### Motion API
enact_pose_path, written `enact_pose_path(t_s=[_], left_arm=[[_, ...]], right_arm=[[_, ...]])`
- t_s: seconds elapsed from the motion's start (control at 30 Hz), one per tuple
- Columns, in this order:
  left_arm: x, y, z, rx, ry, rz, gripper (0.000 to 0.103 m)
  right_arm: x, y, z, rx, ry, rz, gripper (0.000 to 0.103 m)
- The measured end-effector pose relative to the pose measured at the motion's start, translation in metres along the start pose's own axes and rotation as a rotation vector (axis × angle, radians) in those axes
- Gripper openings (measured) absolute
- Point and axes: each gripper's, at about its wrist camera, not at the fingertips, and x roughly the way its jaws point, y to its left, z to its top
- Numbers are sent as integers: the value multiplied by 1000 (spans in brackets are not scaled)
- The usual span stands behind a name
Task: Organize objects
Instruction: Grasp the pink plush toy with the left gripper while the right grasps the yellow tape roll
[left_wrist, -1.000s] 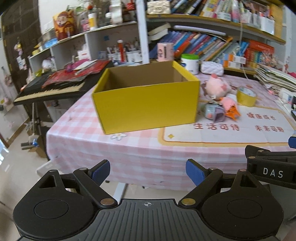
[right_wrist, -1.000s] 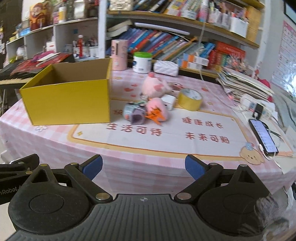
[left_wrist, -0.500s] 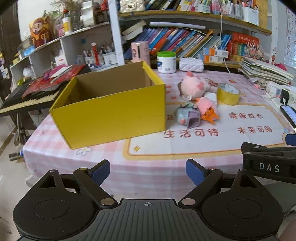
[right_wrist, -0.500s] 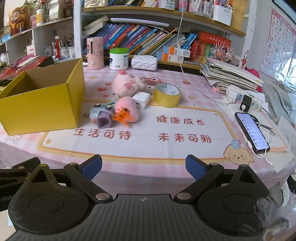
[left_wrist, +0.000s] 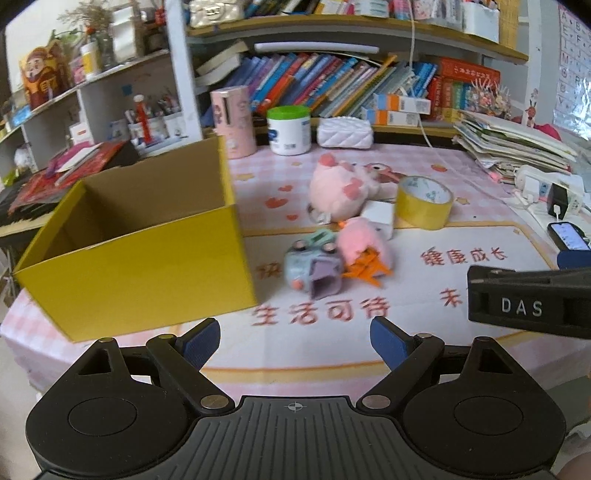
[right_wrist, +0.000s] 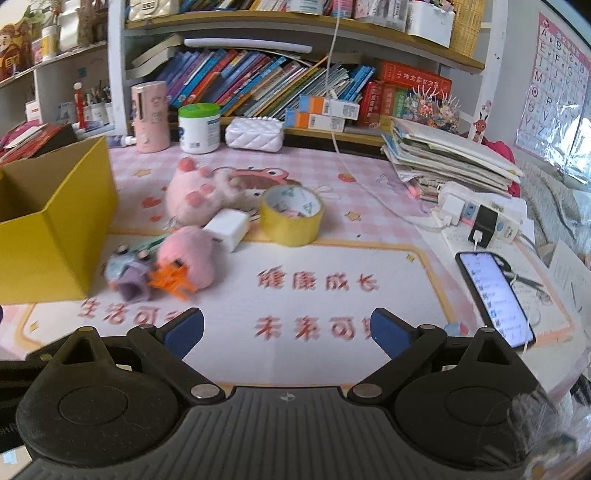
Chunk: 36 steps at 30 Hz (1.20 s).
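Box (left_wrist: 140, 273) upright, mouth up, long side leftward.

Two pink plush toys (right_wrist: 192, 201) (right_wrist: 190, 258), one yellow box (left_wrist: 140, 258), one tape roll (right_wrist: 291, 216), one phone (right_wrist: 493, 295).

This is a child's study corner in a home. Straight ahead of the gripper, beyond a table (right_wrist: 369, 177) with a pink checked cloth, stands a shelf of picture books (right_wrist: 258, 85) (packed tight and leaning). Off to its right hangs an alphabet poster (right_wrist: 554, 74) above a stack of workbooks (right_wrist: 443, 155); to its left, pen pots (left_wrist: 155, 125) and a keyboard (left_wrist: 22, 218).
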Motion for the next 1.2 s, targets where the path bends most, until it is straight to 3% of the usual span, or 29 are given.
enact_pose_path(t_s=[0.47,0.67,0.97,1.07,1.2], left_arm=[[55,-60,47,33,2,17,83],[87,-80,65,99,26,51,77],[132,-91,74,150,102,80,63],[145,-88,74,141,139,91,55],[150,-79,78,92,168,64,52]], right_arm=[[57,-58,37,11,-14,24,97],[75,-71,49,20,-22,53,97],[99,-79,59,7,-15,97,99],[106,-77,62,-1,-7,116,99],[118,-72,67,-16,3,141,100]])
